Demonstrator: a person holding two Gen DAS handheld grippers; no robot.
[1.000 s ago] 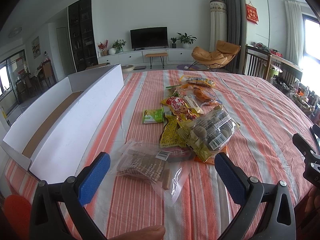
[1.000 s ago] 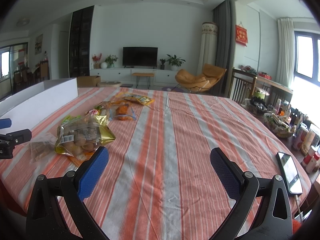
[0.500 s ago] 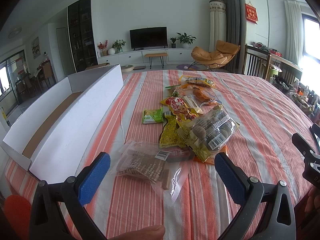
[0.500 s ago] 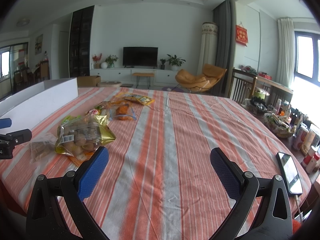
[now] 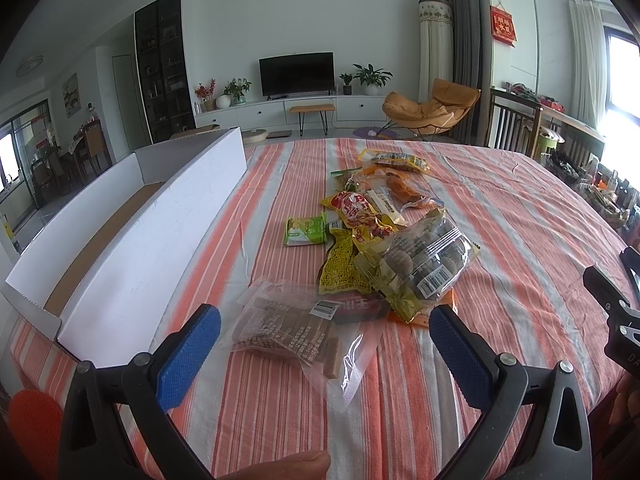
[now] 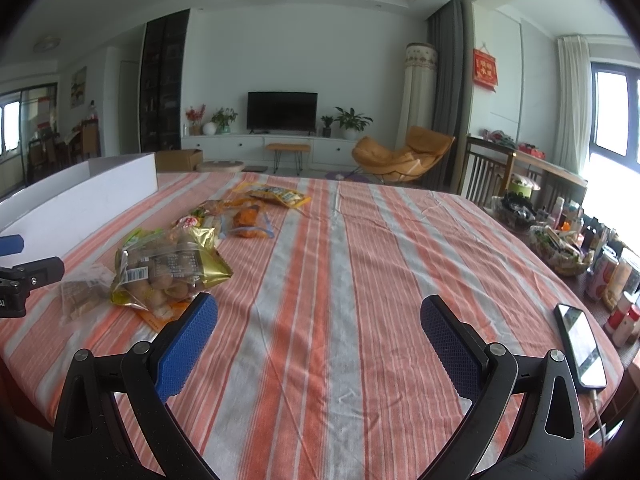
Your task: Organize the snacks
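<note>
**Both grippers wide and empty over the striped table**

Your snacks lie in a loose heap on the striped tablecloth [image 5: 500, 216]. Nearest your left gripper [image 5: 325, 334] is a clear vacuum pouch of brown bars [image 5: 292, 328], and just beyond it a clear bag of round brown snacks [image 5: 420, 260] overlaps a yellow packet [image 5: 340, 268]. A small green packet [image 5: 306, 231] sits apart on the left of the heap, a red-and-yellow packet [image 5: 360, 212] lies behind, and an orange snack in a clear bag [image 5: 404, 190] and a yellow bag [image 5: 396, 158] lie at the far end. A long white cardboard box [image 5: 152, 232] stands open along the left side of the table; its near wall rises between the heap and its interior.

Only the right wrist view shows you the phone [image 6: 580, 344] at the table's right edge with a cable attached, and the cluttered side shelf [image 6: 560, 236] past it. Only the left wrist view shows the brown floor of the box.

Your left gripper is spread wide with nothing between its blue pads [image 5: 188, 352], the clear pouch just ahead of them. Your right gripper [image 6: 318, 334] is equally wide and empty, above bare cloth with the heap off to its left.
</note>
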